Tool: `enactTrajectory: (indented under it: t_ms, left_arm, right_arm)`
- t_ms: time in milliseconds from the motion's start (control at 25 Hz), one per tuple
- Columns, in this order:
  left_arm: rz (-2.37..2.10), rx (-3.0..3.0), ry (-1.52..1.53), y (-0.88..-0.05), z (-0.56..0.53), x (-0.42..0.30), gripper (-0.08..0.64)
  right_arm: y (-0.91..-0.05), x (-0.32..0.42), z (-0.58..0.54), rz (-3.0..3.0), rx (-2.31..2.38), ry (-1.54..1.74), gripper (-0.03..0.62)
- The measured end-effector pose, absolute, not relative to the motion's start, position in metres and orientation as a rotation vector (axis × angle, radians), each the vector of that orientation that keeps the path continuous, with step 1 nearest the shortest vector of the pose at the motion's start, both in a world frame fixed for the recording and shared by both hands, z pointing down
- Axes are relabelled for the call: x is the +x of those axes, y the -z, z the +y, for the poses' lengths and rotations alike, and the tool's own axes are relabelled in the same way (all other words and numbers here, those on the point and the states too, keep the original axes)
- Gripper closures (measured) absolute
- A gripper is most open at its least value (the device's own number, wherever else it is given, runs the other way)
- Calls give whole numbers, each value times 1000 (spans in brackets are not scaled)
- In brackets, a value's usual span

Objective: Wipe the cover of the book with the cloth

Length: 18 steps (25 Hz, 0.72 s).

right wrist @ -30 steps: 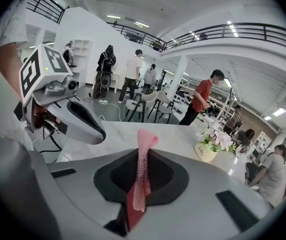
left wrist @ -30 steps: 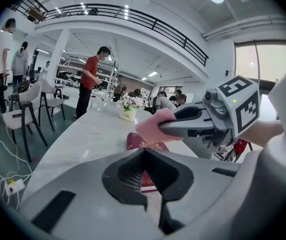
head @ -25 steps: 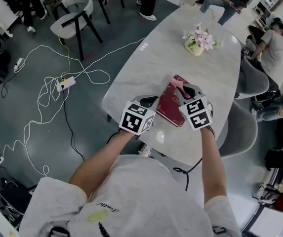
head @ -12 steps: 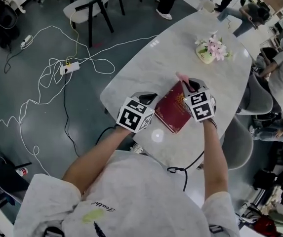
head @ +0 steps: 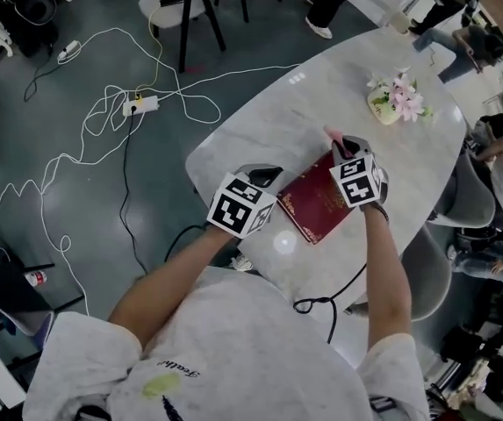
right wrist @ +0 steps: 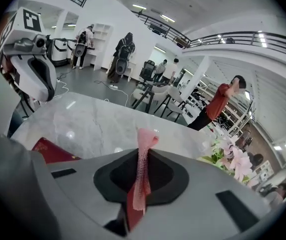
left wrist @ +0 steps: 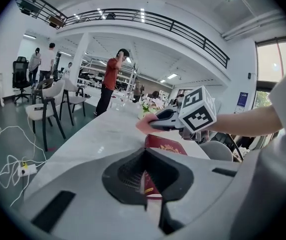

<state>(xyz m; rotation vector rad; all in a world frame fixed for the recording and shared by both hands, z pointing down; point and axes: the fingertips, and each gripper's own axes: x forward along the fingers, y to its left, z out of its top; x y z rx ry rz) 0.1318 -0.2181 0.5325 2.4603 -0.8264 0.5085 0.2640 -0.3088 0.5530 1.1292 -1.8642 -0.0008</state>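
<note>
Nearest the person, the left gripper [head: 264, 178] is reaching in at the near left corner of the dark red book [head: 317, 204]. In the left gripper view, its jaws are standing almost together with the near edge of the book [left wrist: 165, 145] running in between them. It is apparently pinching that edge to pin the book down, though only a thin strip of cover is showing inside the left gripper [left wrist: 146, 176].

The book is lying flat on the marble surface [head: 269, 121], cover up. Its long axis is running diagonally from that near left corner away toward the far right.

At the far end, the right gripper [head: 343, 145] is clamping a pink cloth [head: 332, 135]. The right gripper view shows the jaws of the right gripper [right wrist: 142, 184] closed tight on it, with the cloth [right wrist: 145, 139] sticking out past the tips in a narrow bunched strip.

That strip is pointing out over bare surface beyond the book's far corner. The cover [right wrist: 53, 151] is lying behind and to the left of the jaws. Whether any of the cloth is touching the cover is unclear.

So the wiping hand is the right one. The whole cover is stretching back from it toward the left gripper, and a stroke would probably need to pull inward along that diagonal.

Farther off, a small vase of pink flowers [head: 398, 97] is sitting well apart from the book.
</note>
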Motion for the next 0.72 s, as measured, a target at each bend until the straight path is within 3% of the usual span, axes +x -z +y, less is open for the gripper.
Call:
enactTrajectory:
  t_ms: [720]
  left_arm:
    - [-847,2462,-528,-533,-214,134,554]
  right_arm:
    - [-591,244,-292,-1895,995,-66,574]
